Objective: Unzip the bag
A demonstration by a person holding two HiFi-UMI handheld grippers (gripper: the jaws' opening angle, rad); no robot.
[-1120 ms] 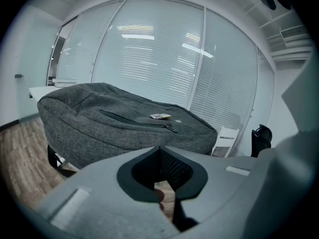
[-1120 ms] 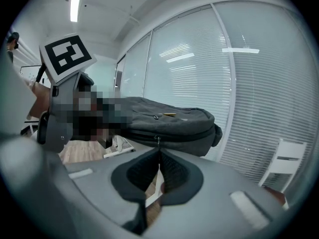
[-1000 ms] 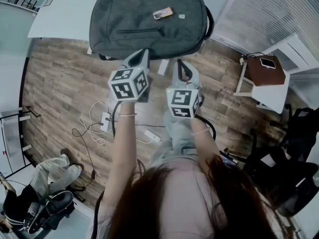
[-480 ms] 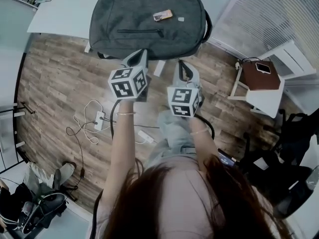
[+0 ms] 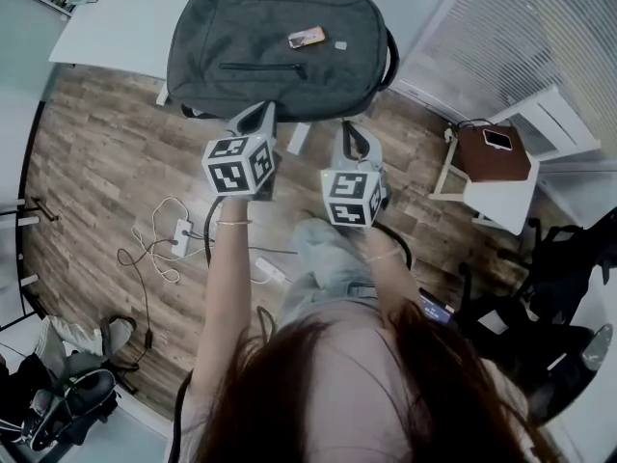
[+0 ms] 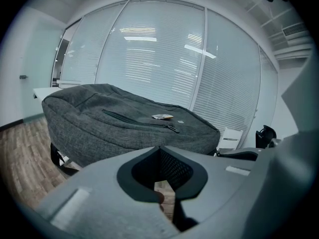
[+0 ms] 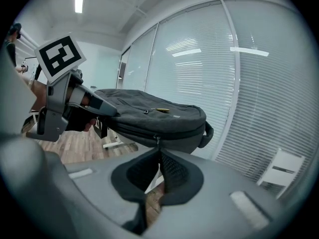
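Observation:
A grey backpack [image 5: 270, 56] lies flat on a white table [image 5: 116, 22], its front pocket zipper [image 5: 260, 66] closed and a small orange tag [image 5: 307, 38] on top. My left gripper [image 5: 260, 114] is shut and empty at the bag's near edge. In the left gripper view the backpack [image 6: 114, 128] fills the space ahead, with the pocket zipper pull [image 6: 174, 129] lying flat. My right gripper [image 5: 345, 128] is also shut, just short of the bag. In the right gripper view the main zipper pull [image 7: 158, 140] hangs right above the right gripper [image 7: 159, 152]; whether they touch I cannot tell.
A white chair [image 5: 501, 196] at the right carries a brown bag [image 5: 492, 152] with a phone on it. Cables and a power strip [image 5: 178, 234] lie on the wooden floor. Someone's legs [image 5: 77, 331] show at lower left. A glass wall with blinds [image 7: 239, 83] stands behind the table.
The head camera has shifted, so the floor items slide in view. Both grippers keep their places at the bag's near edge, and both stay shut.

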